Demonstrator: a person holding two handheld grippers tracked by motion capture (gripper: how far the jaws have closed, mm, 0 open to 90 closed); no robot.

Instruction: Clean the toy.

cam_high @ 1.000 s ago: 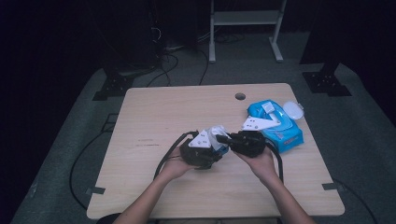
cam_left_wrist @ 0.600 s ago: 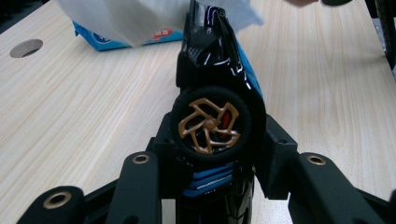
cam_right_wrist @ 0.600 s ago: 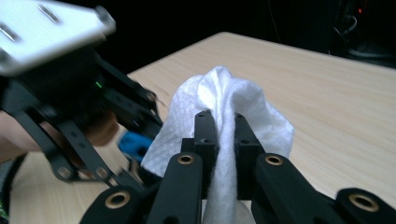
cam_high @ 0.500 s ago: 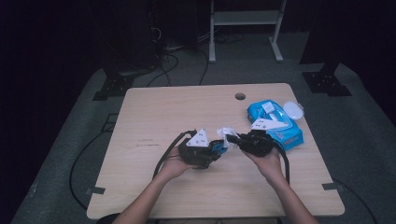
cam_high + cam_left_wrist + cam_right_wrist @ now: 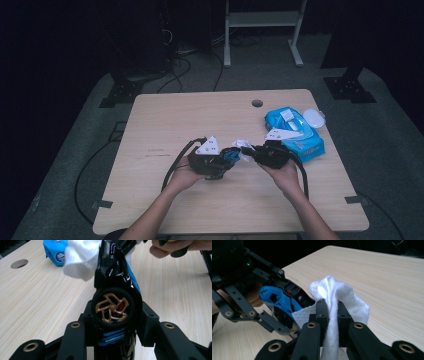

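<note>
My left gripper [image 5: 226, 161] is shut on a blue and black toy car [image 5: 231, 154] held just above the table [image 5: 165, 120]. In the left gripper view the jaws clamp the car [image 5: 116, 277] on both sides at its bronze-spoked wheel [image 5: 112, 307]. My right gripper [image 5: 252, 151] faces it from the right, shut on a crumpled white wipe [image 5: 243, 145]. The right gripper view shows the wipe [image 5: 342, 293] pinched between the pads and lying against the car [image 5: 279, 300]. The wipe [image 5: 80, 257] drapes over the car's far end.
A blue pack of wipes [image 5: 295, 132] lies on the table right of the right hand, with a white lid [image 5: 313, 118] beside it. A round cable hole [image 5: 257, 103] sits near the far edge. Cables trail from both grippers toward the near edge.
My right gripper has sunk slightly with the wipe and stays against the car. The left gripper and the car have held still.
</note>
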